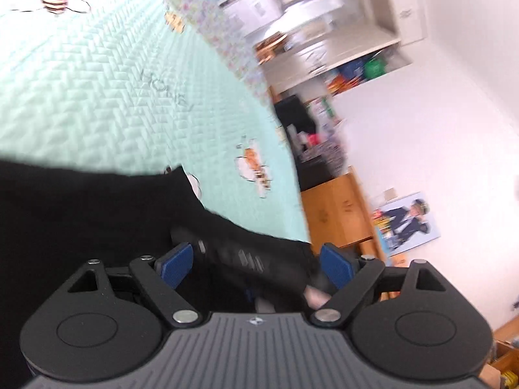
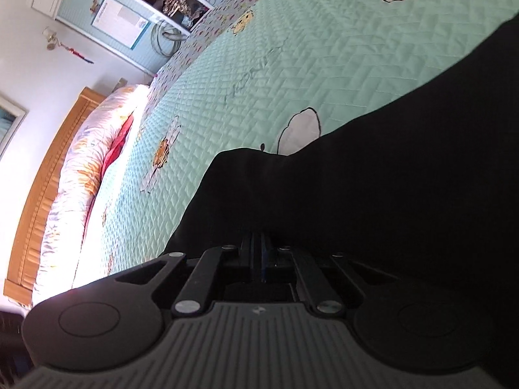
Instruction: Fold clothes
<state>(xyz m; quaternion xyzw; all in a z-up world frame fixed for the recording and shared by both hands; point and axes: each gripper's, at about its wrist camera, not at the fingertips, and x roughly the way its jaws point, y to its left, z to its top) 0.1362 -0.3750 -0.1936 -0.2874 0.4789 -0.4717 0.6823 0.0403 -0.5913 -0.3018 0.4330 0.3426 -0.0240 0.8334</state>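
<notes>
Headboard (image 2: 48, 175) only beside right tool (image 2: 258, 259)

"HONEY" (stitched) on quilt (image 2: 292, 74)

Black garment (image 2: 373, 194), mint bee-patterned quilt (image 2: 259, 74)

Both wrist cameras sit low and close over the mint-green quilted bedspread with bee prints (image 1: 107, 74), each rolled sideways. The left view faces shelves at one o'clock; the right faces a wooden headboard (image 2: 48, 175) at nine o'clock. They share the bedspread (image 2: 292, 64) and the black garment (image 1: 65, 220) (image 2: 389, 194).
</notes>
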